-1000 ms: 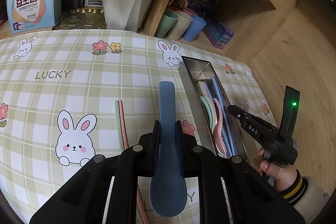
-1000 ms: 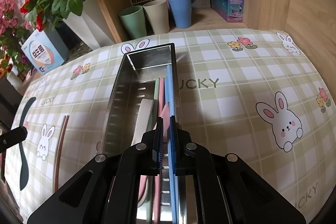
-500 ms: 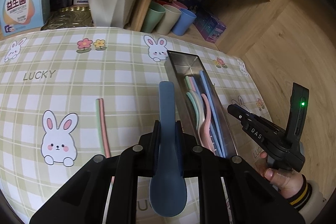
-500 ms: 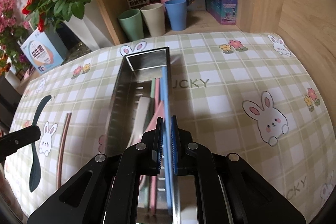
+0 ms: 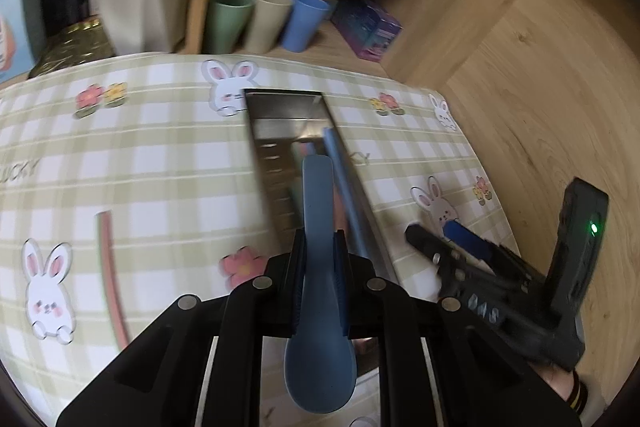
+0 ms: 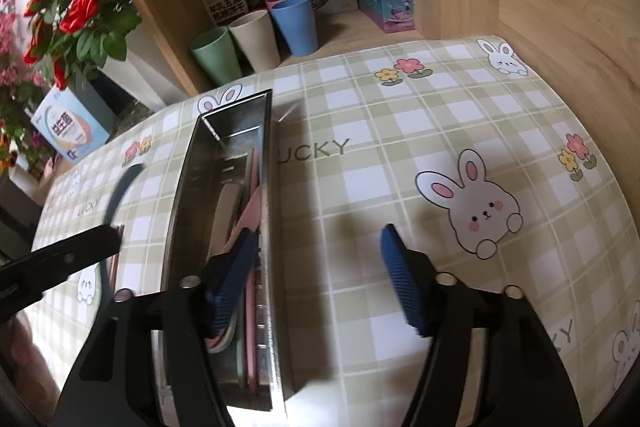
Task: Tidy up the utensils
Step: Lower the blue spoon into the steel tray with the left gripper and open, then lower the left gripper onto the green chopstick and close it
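My left gripper [image 5: 319, 255] is shut on a dark blue spoon [image 5: 319, 267], bowl toward the camera, handle pointing over the near end of the steel utensil tray [image 5: 288, 107]. The tray holds several pastel utensils, among them a blue chopstick [image 5: 344, 187] and a pink spoon [image 6: 250, 211]. My right gripper [image 6: 316, 279] is open and empty, its left finger over the tray [image 6: 224, 131] and its right finger over the cloth. A pink and green chopstick pair [image 5: 108, 267] lies on the cloth at the left. The right gripper also shows in the left wrist view [image 5: 436, 239].
A checked bunny tablecloth [image 6: 400, 131] covers the table. Green, beige and blue cups [image 6: 256, 39] and boxes [image 6: 386, 1] stand in a wooden shelf behind. A white flowerpot [image 5: 132, 3] with red flowers and a blue-white box [image 6: 68, 131] stand at the back left. A wooden wall is at the right.
My right gripper has opened and let the blue chopstick go into the tray. My left gripper has carried the dark blue spoon right, over the tray's near end.
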Demonstrator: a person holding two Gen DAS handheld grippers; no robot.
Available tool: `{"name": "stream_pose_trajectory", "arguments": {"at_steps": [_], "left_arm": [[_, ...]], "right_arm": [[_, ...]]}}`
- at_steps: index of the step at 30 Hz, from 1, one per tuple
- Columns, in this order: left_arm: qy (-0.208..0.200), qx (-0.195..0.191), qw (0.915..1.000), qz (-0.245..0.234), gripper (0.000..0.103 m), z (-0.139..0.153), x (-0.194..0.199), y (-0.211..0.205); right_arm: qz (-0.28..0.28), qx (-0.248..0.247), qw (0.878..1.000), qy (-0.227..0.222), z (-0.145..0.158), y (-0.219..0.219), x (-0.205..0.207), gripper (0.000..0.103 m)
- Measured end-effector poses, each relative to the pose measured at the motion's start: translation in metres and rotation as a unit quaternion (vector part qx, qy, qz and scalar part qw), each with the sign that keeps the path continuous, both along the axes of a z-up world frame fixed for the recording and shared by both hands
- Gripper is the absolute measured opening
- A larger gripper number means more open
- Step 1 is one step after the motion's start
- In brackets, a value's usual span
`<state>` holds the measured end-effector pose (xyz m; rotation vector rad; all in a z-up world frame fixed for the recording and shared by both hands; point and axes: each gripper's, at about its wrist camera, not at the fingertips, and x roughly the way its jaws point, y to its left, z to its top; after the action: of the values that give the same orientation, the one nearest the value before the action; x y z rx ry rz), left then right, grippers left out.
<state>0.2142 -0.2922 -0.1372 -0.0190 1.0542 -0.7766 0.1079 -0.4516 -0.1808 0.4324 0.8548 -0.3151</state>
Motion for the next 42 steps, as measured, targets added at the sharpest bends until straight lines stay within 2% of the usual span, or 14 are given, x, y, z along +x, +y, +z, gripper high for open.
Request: {"name": "stream_pose_trajectory", "arguments": {"at_steps": [1,2,10,17,24,29,36,42], "left_arm": [[-0.002,0.001,1.0,-0.005,0.013,-0.001,0.0,-0.009],[-0.003,0.003,1.0,-0.008,0.013,-0.003,0.001,-0.016],[-0.007,0.039,0.999,-0.017,0.013,-0.025,0.007,-0.049],[-0.011,0.065,0.9978,-0.012,0.014,-0.039,0.016,-0.057],[0.002,0.07,0.9975,-0.014,0.014,-0.045,0.021,-0.057],[0.002,0.057,0.9982,-0.017,0.022,-0.037,0.02,-0.05],[-0.023,0.039,0.9985,-0.03,0.022,-0.01,0.015,-0.03],[-0.048,0.035,0.9979,-0.025,0.022,0.01,0.015,0.013]], "right_arm": [[-0.002,0.003,1.0,-0.003,0.0,-0.003,-0.002,0.083],[-0.004,0.006,1.0,-0.007,0.0,-0.005,-0.004,0.085],[-0.018,0.025,0.999,-0.009,-0.006,-0.021,-0.013,0.086],[-0.019,0.029,0.999,-0.006,-0.011,-0.023,-0.014,0.086],[-0.02,0.029,0.999,-0.002,-0.012,-0.021,-0.014,0.086],[-0.023,0.025,0.999,0.002,-0.009,-0.019,-0.015,0.086],[-0.02,0.018,1.0,0.001,0.001,-0.009,-0.018,0.086],[-0.021,0.014,1.0,-0.002,0.009,0.004,-0.018,0.086]]}}
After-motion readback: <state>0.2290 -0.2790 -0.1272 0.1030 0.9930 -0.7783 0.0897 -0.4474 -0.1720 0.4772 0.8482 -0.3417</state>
